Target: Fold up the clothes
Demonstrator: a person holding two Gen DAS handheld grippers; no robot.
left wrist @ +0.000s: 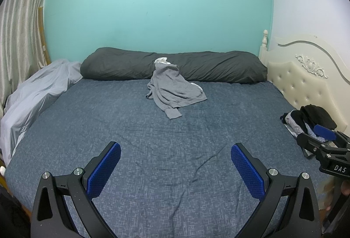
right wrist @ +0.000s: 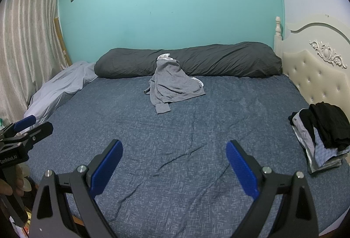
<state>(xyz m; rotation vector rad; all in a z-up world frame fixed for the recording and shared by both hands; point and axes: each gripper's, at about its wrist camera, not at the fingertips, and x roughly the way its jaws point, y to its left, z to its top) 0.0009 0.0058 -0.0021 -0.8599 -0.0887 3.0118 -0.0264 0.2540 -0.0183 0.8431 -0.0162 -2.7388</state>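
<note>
The grey sweater (left wrist: 174, 90) lies crumpled at twelve o'clock, far up the bed (left wrist: 153, 150) against the dark pillow (left wrist: 218, 67), not yet folded, while a folded stack (right wrist: 323, 137) waits at three o'clock and both the left gripper (left wrist: 175, 169) and the right gripper (right wrist: 174, 167) hang wide and empty.

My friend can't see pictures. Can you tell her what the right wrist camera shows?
A crumpled grey garment lies unfolded on a blue bed, leaning against a long dark pillow. The right hand-held gripper hangs open and empty over the sheet, and a stack of folded clothes sits at the right edge.
</note>
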